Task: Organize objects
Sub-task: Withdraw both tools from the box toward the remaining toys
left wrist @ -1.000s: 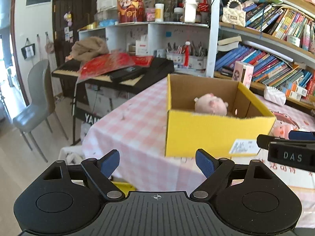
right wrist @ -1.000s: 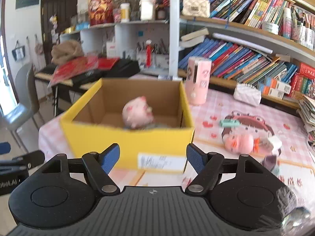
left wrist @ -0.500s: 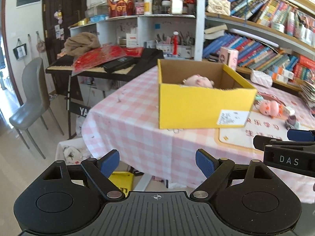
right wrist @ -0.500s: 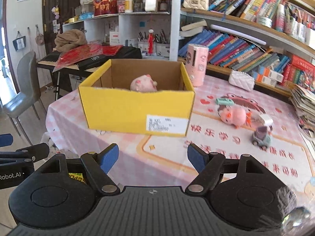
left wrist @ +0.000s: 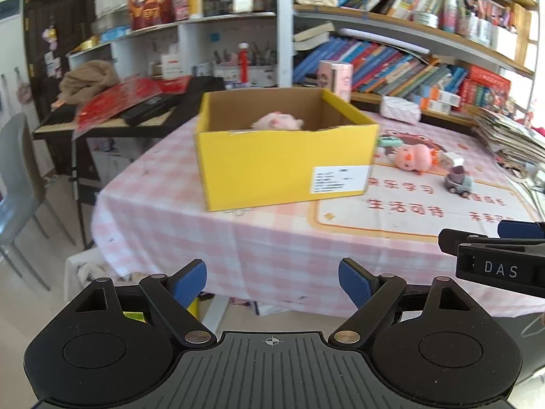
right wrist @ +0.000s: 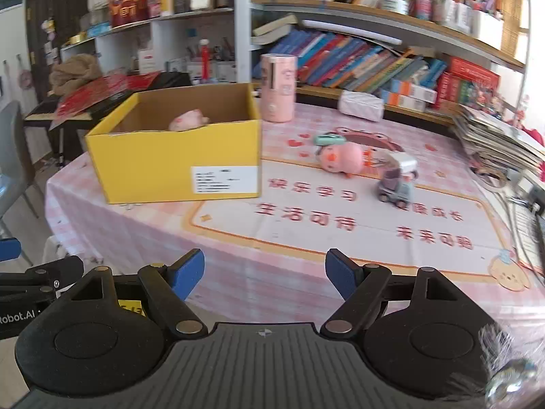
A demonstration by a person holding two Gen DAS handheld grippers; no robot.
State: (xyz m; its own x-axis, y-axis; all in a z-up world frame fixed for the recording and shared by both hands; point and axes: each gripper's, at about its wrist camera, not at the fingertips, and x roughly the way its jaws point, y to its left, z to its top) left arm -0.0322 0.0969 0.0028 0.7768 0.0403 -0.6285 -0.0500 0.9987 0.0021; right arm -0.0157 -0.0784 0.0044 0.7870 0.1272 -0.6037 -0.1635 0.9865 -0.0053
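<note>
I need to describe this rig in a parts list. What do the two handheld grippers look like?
Both match: the left gripper and right gripper have black ribbed bodies, round side discs, silver pivot pins and blue fingertip pads. White lettering marks their sides: "DAS" and "Robot.AI".

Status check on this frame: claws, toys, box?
Both claws, left and right, open and empty, right just widened. One pig in box; pig and truck on table. Nothing blocking.

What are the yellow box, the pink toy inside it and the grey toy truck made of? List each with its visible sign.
Yellow box: corrugated cardboard, matte yellow outside; brown raw inner walls and a torn top edge show it.
Pink toy: probably plush; its outline looks soft and fuzzy, though blurred.
Grey toy truck: likely hard plastic, with smooth moulded shapes and wheels.
</note>
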